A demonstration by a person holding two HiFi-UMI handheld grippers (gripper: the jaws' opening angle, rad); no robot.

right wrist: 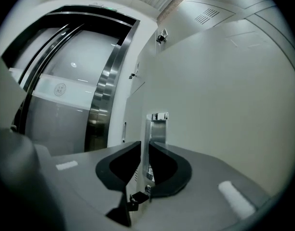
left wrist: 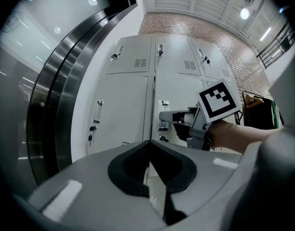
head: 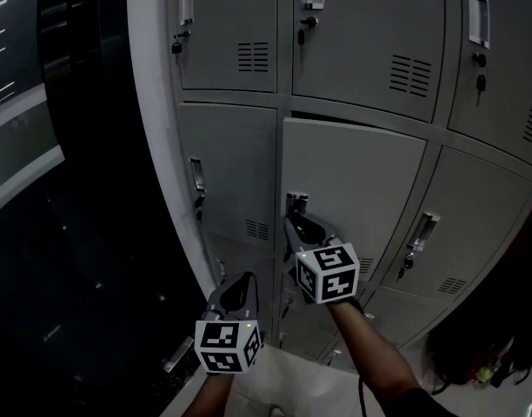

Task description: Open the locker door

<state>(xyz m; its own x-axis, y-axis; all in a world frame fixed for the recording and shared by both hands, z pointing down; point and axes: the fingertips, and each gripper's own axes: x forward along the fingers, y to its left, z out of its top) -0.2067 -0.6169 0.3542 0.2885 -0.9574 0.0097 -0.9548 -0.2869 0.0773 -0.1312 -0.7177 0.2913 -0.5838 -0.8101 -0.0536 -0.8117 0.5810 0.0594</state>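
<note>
The grey locker door [head: 362, 181] in the middle row has a dark gap along its top edge. Its metal handle [head: 295, 201] sits at the door's left side. My right gripper [head: 294, 220] is at that handle, and in the right gripper view [right wrist: 144, 153] the two jaws are closed on the thin edge of the handle [right wrist: 157, 124]. A small key [right wrist: 137, 197] hangs below it. My left gripper [head: 243, 281] hangs lower and to the left, off the lockers, with its jaws [left wrist: 150, 143] shut on nothing. The left gripper view shows the right gripper [left wrist: 163, 117] on the handle [left wrist: 163, 105].
Other shut lockers [head: 227, 33] surround the door, each with a handle and lock. A curved white pillar edge [head: 153, 129] and dark glass with steel frames [head: 66, 102] lie to the left. A dark bag [left wrist: 258, 112] stands at the right.
</note>
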